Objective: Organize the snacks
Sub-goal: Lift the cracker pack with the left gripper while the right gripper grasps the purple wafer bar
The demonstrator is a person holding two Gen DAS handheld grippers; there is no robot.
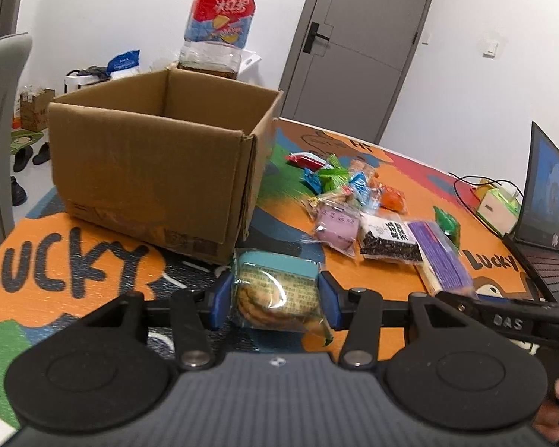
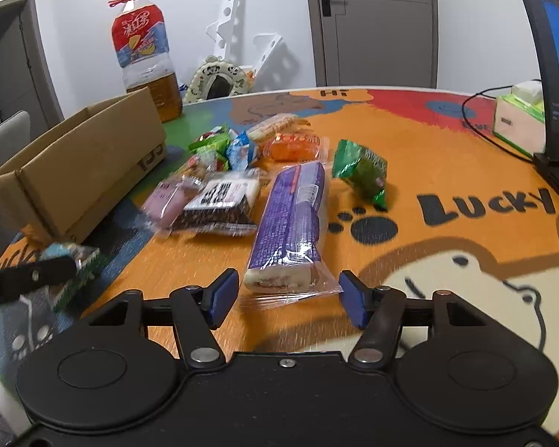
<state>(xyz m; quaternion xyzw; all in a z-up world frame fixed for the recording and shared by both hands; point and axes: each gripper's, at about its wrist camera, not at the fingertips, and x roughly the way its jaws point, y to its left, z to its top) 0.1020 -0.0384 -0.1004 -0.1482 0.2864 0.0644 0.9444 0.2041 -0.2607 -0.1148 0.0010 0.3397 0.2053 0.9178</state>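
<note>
The right gripper [image 2: 289,294], jaws apart, is straddling the purple pack's [image 2: 292,219] near end, which is pointing lengthwise away; the left gripper [image 1: 275,300] is clamping the cookie packet [image 1: 275,294].

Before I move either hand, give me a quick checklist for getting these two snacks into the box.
1. Left gripper shut on the cookie pack: ok.
2. Cardboard box open on top: ok.
3. What already lies inside the box: cannot tell.
4. Purple-wrapped cake end between the right gripper pads: ok.
5. Right pads pressing on the cake: not ok, gaps on both sides.
</note>
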